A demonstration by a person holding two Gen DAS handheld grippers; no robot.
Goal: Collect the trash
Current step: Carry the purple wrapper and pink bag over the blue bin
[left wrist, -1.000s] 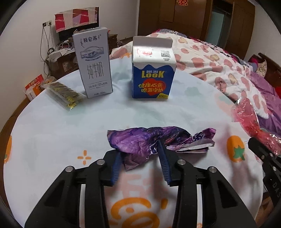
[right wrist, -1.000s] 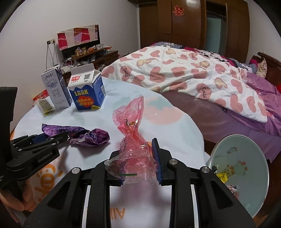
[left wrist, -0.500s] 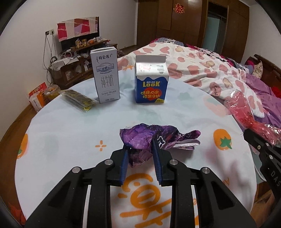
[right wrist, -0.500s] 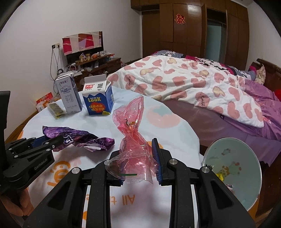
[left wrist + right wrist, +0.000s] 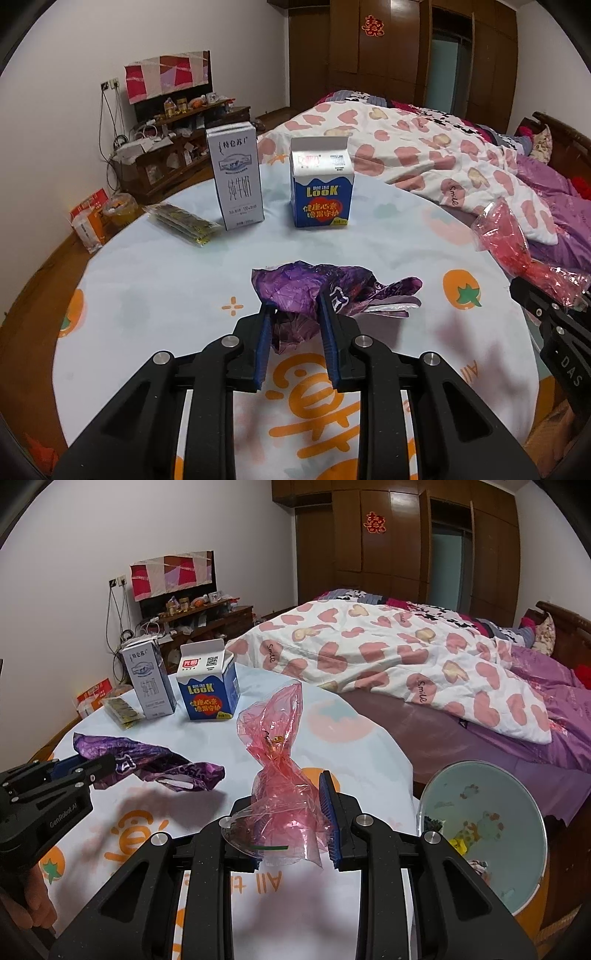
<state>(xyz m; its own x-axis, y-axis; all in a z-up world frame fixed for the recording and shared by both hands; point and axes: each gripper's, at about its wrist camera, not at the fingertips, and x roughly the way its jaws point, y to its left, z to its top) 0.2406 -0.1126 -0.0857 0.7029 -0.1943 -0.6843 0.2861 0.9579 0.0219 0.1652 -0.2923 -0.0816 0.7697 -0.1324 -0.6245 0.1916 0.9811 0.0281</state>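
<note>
With the left gripper (image 5: 293, 317) clamped on the purple wrapper (image 5: 317, 284) above the counter (image 5: 155, 273) and the right gripper (image 5: 291, 812) pinching the pink bag (image 5: 275, 760), both fingers now need carrying to the bin (image 5: 517, 882) beside it.

Both fisheye views are evenly lit by soft indoor light from above, moderately bright, with a slightly cool cast. Soft, faint shadows lie on the tablecloth (image 5: 155, 280) under the purple wrapper (image 5: 317, 286) and the red plastic bag (image 5: 280, 775). Black vignette fills the corners, and straight lines bow near the edges. Focus is sharp at centre; the wardrobe (image 5: 399, 542) looks dim.
</note>
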